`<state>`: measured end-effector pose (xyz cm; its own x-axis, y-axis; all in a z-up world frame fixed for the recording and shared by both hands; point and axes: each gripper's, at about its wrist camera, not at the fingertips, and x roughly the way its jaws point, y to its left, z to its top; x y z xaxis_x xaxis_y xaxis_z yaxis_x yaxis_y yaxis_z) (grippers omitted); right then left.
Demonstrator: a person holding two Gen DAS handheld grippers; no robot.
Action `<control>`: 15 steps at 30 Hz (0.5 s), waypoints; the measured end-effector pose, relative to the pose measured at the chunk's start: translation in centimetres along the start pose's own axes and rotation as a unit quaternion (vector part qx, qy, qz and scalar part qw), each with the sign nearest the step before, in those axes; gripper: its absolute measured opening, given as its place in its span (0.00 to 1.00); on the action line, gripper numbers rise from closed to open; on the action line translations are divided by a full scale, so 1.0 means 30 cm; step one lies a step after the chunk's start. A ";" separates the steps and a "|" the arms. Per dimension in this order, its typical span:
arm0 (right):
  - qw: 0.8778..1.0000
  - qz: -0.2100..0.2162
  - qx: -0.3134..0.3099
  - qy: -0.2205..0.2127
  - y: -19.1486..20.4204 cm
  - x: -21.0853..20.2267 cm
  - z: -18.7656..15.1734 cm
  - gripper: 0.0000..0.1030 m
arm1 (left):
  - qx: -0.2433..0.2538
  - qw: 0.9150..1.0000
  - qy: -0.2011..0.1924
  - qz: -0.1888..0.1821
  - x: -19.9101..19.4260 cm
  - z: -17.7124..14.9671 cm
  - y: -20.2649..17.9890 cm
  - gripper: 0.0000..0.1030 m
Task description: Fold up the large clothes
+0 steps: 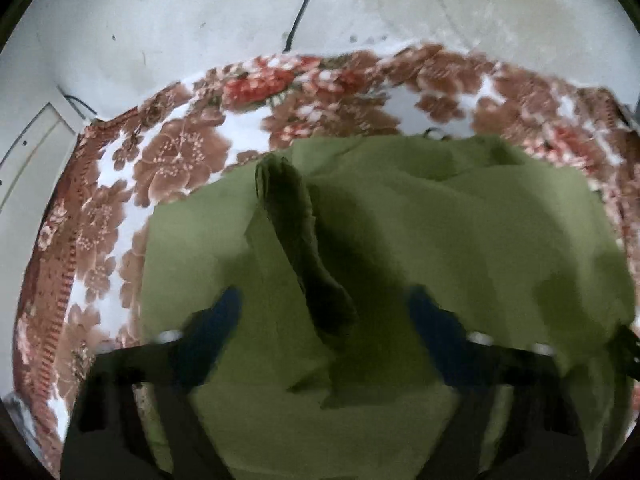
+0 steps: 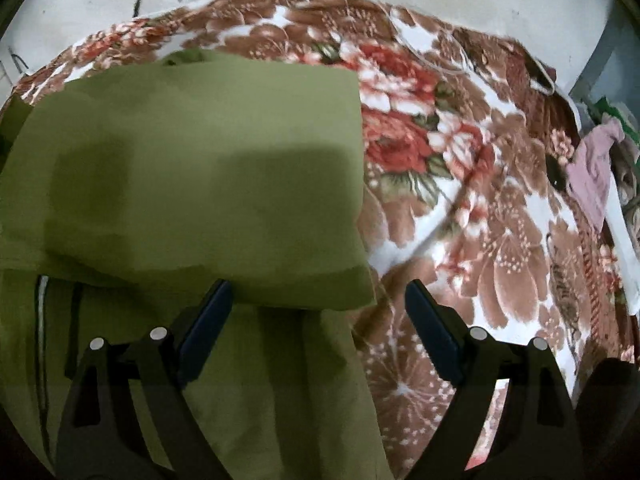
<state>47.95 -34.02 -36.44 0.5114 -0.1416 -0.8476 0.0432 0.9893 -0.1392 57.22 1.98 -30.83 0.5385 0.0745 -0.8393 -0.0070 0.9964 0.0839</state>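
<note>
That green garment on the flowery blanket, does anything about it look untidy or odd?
Mostly neat, but in the left view a dark, rumpled ridge of cloth stands up across the green garment, so that part is not lying flat. The folded edge in the right view looks tidy.

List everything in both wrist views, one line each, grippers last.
green garment: 1, olive green, partly folded on the blanket
floral blanket: 1, brown, red and white, under the garment
cable: 1, black, on the pale surface beyond the blanket
pink cloth: 1, pale pink, past the blanket's right edge
left gripper: 1, black with blue pads, open over the garment
right gripper: 1, black with blue pads, open at the garment's right edge
</note>
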 end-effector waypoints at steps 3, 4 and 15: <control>1.000 -0.011 -0.019 0.000 0.001 0.041 0.005 0.90 | -0.035 0.997 0.064 0.007 0.095 0.010 0.065 0.51; 1.000 -0.011 -0.024 0.004 -0.002 0.063 0.004 0.91 | -0.050 0.996 0.076 -0.002 0.113 0.003 0.087 0.32; 1.000 -0.005 0.014 0.016 -0.101 0.091 0.030 0.91 | -0.079 0.990 0.011 -0.115 -0.114 0.130 0.255 0.09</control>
<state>49.99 -37.38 -37.88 0.4831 -0.1516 -0.8623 0.0718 0.9884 -0.1336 58.62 9.20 -25.22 0.5234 -0.1557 -0.8377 -0.0193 0.9807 -0.1944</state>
